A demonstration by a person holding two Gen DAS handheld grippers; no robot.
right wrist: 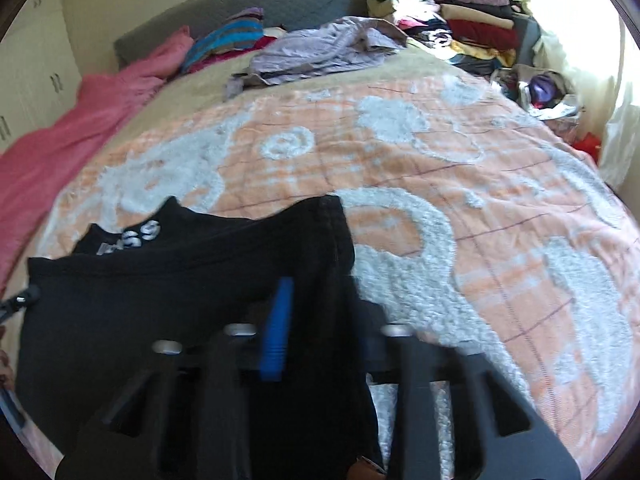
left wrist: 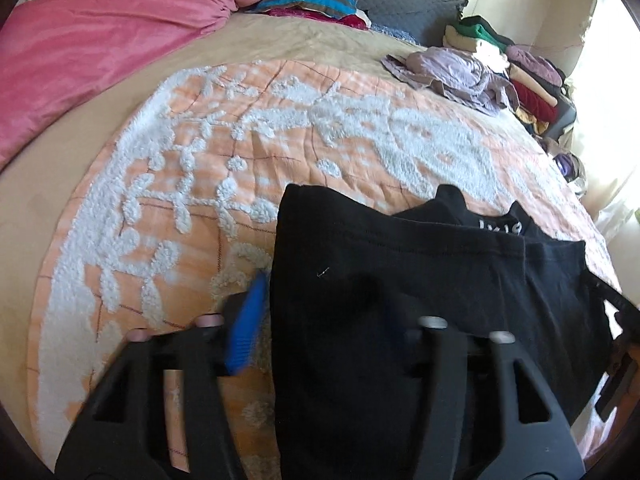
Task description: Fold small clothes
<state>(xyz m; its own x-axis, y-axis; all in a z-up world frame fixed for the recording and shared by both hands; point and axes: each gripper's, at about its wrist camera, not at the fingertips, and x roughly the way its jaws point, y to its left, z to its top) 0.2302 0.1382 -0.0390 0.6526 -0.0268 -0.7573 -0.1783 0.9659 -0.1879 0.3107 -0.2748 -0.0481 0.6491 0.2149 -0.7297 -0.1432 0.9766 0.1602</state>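
1. I see a black garment (left wrist: 400, 280) with white lettering lying on an orange-and-white bedspread (left wrist: 200, 184).
2. My left gripper (left wrist: 316, 320) is clenched on the garment's left edge, cloth draped over one finger.
3. My right gripper (right wrist: 320, 320) is clenched on its right edge.
4. Beyond lie a pink blanket (left wrist: 80, 48) and a lilac shirt (right wrist: 320, 52).

Left claw (left wrist: 316, 320) grips black garment (left wrist: 400, 280) on bedspread (left wrist: 280, 128).

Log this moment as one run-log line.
stage: folding | item: black garment on bedspread | left claw: gripping its edge | right claw: gripping its edge
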